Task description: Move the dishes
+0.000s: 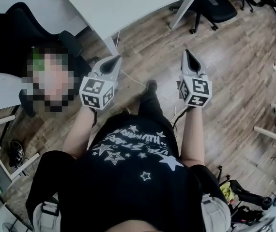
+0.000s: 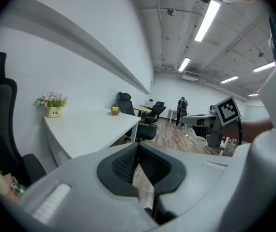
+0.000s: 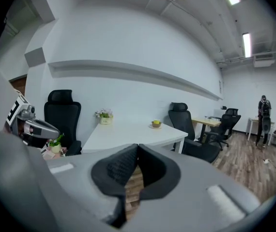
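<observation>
Open office, wood-plank floor, a white desk ahead by the wall, black chairs scattered around it. The person is standing well back from the desk, holding both tools out in front over bare floor.

Left gripper: its jaws are pressing together at the tips. Nothing is sitting between them; only floor planks are showing through the opening behind the pads.

Right gripper: likewise clenched on nothing, tips meeting, floor showing behind them.

The dish, a small bowl on a saucer with something yellow in it, is sitting on the desk top near the end farthest from the wall. It is well apart from both grippers. A flower pot is standing at the wall end of the same desk, well apart from the bowl.

Another person is standing far down the room, too small for detail.
</observation>
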Motion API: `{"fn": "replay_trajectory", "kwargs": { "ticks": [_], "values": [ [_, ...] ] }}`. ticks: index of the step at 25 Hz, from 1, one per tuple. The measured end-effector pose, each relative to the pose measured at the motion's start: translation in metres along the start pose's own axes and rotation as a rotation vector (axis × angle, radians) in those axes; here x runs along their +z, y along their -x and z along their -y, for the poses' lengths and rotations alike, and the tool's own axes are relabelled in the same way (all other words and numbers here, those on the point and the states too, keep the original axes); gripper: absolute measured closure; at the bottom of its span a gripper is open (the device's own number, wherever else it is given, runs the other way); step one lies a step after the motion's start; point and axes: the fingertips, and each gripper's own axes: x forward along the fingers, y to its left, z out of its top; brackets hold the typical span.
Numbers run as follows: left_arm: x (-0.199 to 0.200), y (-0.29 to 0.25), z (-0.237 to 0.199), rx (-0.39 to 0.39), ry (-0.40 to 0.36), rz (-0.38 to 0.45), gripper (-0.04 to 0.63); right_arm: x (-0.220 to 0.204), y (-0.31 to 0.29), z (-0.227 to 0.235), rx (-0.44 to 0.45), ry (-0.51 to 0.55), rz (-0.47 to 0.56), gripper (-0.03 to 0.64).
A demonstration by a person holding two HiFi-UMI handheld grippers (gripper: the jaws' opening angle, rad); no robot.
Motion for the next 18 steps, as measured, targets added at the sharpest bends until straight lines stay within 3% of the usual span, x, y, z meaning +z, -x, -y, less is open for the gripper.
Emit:
{"fn": "replay_trajectory", "kwargs": {
  "ticks": [2,3,4,10,18],
  "values": [
    [0.017,-0.022,-0.004,0.021,-0.007,0.012,0.584,0.011,-0.021,0.022,0.011,-0.022,0.017,0.612],
    [0.026,-0.034,-0.005,0.033,-0.01,0.018,0.584,0.016,-0.032,0.033,0.023,-0.03,0.021,0.597],
    [0.034,-0.045,-0.007,0.045,-0.011,0.023,0.584,0.021,-0.043,0.042,0.038,-0.033,0.023,0.533],
    [0.069,-0.109,-0.011,0.115,-0.033,0.034,0.584,0.039,-0.1,0.097,0.128,-0.037,0.026,0.461],
    [0.085,-0.162,-0.001,0.175,-0.038,0.018,0.584,0.039,-0.14,0.144,0.198,-0.057,-0.006,0.459]
  ]
}}
